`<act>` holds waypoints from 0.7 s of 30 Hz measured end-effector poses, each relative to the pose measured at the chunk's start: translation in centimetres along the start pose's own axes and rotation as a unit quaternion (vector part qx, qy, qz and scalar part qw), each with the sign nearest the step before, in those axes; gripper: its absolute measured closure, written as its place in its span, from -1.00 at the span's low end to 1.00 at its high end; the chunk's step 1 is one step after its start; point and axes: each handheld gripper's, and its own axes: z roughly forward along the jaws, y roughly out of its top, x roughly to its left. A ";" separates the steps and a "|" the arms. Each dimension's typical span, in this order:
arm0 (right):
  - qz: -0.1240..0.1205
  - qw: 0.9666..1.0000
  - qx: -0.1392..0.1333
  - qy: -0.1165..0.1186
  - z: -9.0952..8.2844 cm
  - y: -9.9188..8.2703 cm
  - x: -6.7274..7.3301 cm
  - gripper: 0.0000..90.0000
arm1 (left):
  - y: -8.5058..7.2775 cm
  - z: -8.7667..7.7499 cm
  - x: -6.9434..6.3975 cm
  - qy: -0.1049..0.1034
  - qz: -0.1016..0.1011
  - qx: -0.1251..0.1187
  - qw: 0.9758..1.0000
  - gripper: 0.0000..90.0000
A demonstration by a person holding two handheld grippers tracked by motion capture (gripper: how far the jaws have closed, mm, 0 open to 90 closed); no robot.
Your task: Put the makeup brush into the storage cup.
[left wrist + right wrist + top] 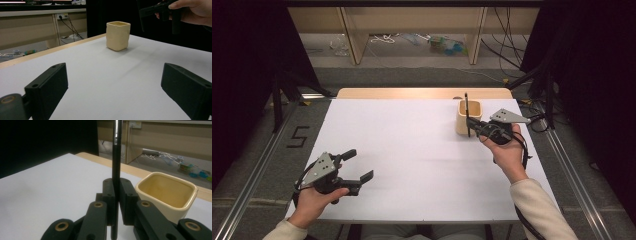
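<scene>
My right gripper [116,202] pinches a black pen [116,170] upright at centre frame, just beside the cream cup [167,195]. My left gripper [354,167], lower left, stands spread over the white table [412,150].

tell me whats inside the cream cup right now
The cream cup looks empty: its inner walls show bare in the right gripper view. Its near rim hides the bottom. The black pen stands upright beside it, clamped in the right gripper, not inside.
</scene>
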 end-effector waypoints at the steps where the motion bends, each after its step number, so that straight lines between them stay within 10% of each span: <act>1: 0.000 1.000 -0.001 -0.002 0.0 0.0 0.0 0.87 | 0.0 0.0 0.0 0.000 -0.001 -0.001 1.000 -0.85; 21: 0.018 1.000 -0.004 -0.018 -0.1 0.2 -0.4 0.87 | 0.0 0.0 0.0 0.000 -0.001 0.000 1.000 -0.85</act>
